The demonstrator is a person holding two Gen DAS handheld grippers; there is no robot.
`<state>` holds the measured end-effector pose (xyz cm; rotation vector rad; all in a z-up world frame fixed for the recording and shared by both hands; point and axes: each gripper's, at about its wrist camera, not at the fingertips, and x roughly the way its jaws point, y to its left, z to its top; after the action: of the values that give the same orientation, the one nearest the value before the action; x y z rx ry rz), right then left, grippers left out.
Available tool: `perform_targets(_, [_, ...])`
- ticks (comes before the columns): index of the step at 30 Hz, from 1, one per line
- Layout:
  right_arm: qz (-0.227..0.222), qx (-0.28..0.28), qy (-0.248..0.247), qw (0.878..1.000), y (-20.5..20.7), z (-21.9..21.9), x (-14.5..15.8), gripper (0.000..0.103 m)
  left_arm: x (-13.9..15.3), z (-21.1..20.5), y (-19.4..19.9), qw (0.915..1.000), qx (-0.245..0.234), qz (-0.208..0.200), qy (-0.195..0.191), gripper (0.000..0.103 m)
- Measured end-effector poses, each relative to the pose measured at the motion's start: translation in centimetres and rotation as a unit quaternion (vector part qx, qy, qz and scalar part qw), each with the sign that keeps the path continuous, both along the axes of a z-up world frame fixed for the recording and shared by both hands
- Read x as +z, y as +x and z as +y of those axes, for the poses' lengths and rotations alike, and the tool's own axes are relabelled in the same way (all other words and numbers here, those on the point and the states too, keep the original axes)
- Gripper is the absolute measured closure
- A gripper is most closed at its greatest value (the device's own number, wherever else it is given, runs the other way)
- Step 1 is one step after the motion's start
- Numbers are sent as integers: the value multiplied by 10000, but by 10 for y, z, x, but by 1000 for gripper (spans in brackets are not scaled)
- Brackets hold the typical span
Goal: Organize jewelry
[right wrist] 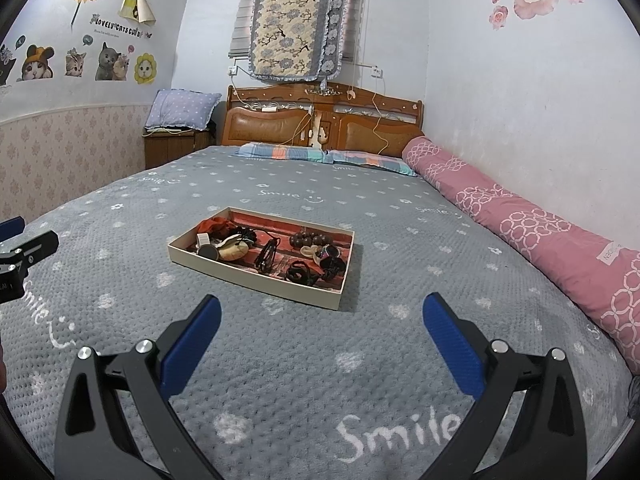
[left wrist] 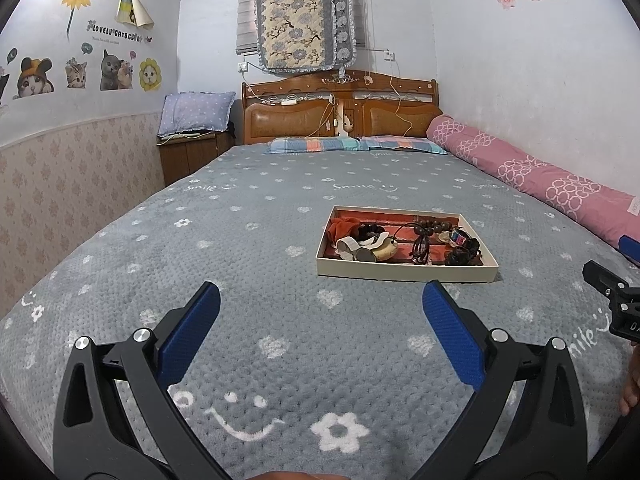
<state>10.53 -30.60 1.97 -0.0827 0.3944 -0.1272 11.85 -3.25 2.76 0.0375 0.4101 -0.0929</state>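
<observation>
A shallow cream box [left wrist: 404,273] with a red lining sits on the grey bed and also shows in the right wrist view [right wrist: 256,280]. It holds jewelry: a dark bead bracelet [left wrist: 434,229] [right wrist: 310,239], black cords [left wrist: 420,248] [right wrist: 266,256], dark bracelets [left wrist: 464,254] [right wrist: 304,272], a beige pouch [left wrist: 384,252] [right wrist: 234,251] and an orange cloth [left wrist: 344,226] [right wrist: 214,225]. My left gripper [left wrist: 322,296] is open and empty, short of the box and to its left. My right gripper [right wrist: 322,308] is open and empty, just before the box's near right corner.
The grey "smile" blanket [left wrist: 260,200] covers the whole bed. A long pink bolster [right wrist: 540,232] lies along the right wall. Pillows [left wrist: 356,145] and a wooden headboard [left wrist: 340,112] stand at the far end. A nightstand [left wrist: 188,152] is at the far left.
</observation>
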Motion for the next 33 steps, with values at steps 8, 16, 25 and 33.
perform_targets(8, [-7, -4, -2, 10000, 0, 0, 0, 4, 0, 0, 3, 10000, 16, 1, 18, 5])
perform_targets(16, [-6, -1, -2, 10000, 0, 0, 0, 4, -1, -1, 2, 10000, 10, 2, 14, 5])
perform_targets(25, [-16, -5, -4, 10000, 0, 0, 0, 4, 0, -1, 2, 10000, 31, 4, -2, 5])
perform_targets(33, [-16, -5, -3, 10000, 0, 0, 0, 4, 0, -1, 2, 10000, 25, 15, -12, 5])
